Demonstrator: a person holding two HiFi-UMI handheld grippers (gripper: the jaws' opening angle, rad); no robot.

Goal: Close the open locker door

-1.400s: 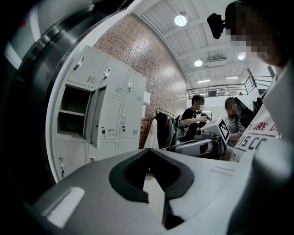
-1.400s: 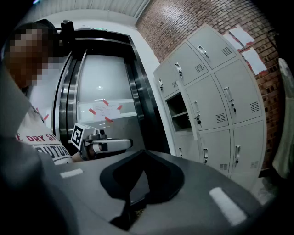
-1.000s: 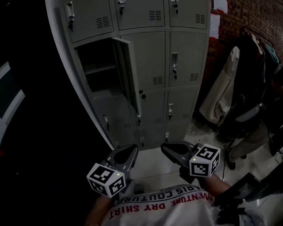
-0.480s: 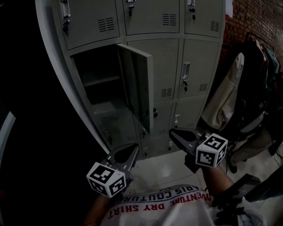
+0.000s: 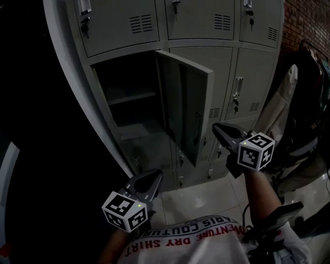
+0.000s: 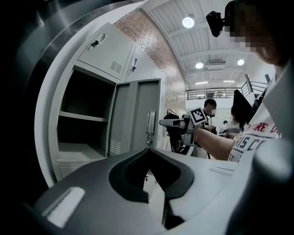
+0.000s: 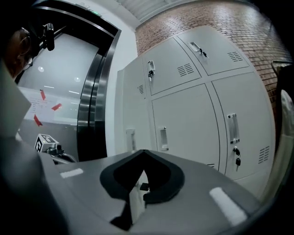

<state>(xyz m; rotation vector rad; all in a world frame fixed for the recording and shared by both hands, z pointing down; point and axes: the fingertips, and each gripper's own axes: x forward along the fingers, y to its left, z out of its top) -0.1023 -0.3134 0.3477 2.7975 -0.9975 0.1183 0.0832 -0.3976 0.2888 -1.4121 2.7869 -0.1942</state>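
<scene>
The grey locker bank [image 5: 247,77] has one open door [image 5: 185,103] swung out toward me from a dark, empty compartment [image 5: 129,98] with one shelf. My right gripper [image 5: 216,128] is raised and shut, empty, its tips just right of the door's free edge. The right gripper view shows the door's outer face [image 7: 131,114] with its handle straight ahead of that gripper [image 7: 143,153]. My left gripper [image 5: 152,178] hangs low near my body, shut and empty. From the left gripper [image 6: 148,156] I see the door's inner side [image 6: 138,114] and the compartment [image 6: 85,119].
Coats hang on a rack [image 5: 304,103] to the right of the lockers, before a brick wall [image 5: 309,15]. A dark metal frame [image 5: 51,129] borders the lockers on the left. A dark object [image 5: 273,221] lies by my right side on the pale tiled floor [image 5: 206,193].
My right gripper has risen and moved forward to the door's free edge. The view has closed in on the lockers. The left gripper has hardly moved; the door stays open.
</scene>
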